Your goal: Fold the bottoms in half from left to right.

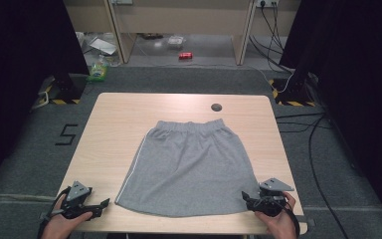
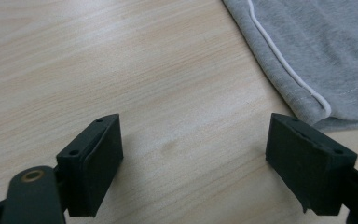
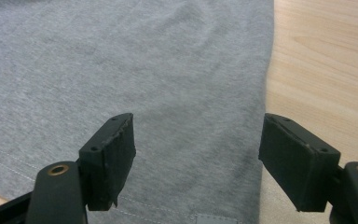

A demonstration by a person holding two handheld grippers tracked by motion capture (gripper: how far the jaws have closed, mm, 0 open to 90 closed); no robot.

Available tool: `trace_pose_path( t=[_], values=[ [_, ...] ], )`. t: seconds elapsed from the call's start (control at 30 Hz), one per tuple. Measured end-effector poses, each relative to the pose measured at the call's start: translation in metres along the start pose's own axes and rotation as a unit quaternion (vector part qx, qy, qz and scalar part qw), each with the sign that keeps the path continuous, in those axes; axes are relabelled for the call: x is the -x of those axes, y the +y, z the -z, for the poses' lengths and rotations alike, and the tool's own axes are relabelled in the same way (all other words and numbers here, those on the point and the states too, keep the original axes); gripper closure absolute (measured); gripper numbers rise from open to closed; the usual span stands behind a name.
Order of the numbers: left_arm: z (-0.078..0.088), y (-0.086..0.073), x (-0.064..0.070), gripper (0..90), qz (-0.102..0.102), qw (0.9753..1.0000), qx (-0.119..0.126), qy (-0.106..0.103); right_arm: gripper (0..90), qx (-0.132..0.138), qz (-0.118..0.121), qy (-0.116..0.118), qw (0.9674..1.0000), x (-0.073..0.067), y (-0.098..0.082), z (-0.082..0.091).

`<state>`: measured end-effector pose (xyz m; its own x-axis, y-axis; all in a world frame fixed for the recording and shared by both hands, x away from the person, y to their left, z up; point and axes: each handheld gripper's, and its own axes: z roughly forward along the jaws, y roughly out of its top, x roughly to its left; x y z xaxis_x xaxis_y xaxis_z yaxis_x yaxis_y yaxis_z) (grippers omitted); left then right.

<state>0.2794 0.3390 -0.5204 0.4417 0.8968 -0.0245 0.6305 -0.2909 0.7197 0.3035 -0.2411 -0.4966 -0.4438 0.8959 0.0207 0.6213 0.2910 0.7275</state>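
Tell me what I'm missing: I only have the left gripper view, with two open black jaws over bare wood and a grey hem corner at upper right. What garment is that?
Observer: A grey skirt, laid flat on the table, elastic waistband at the far side.
Operator: Where is the other gripper?
Observer: The right gripper is at the skirt's near right corner, jaws open, with the skirt's side edge running between them.
Operator: Is the left gripper touching the cloth?
Observer: No. In the high view the left gripper sits just short of the skirt's near left corner, with a strip of wood between.
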Motion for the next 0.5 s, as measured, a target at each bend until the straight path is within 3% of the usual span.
trace_pose_path(
  t=[0.3,0.5],
  values=[
    [-0.001,0.002,-0.001,18.2,0.005,1.0000,0.001,0.001,27.0,0.004,0.007,0.006,0.9999,-0.004,0.002,-0.001],
    [-0.005,0.011,-0.007,21.8,0.033,0.9993,0.010,-0.013,27.1,0.006,0.011,0.013,0.9998,-0.010,0.005,-0.002]
  ],
)
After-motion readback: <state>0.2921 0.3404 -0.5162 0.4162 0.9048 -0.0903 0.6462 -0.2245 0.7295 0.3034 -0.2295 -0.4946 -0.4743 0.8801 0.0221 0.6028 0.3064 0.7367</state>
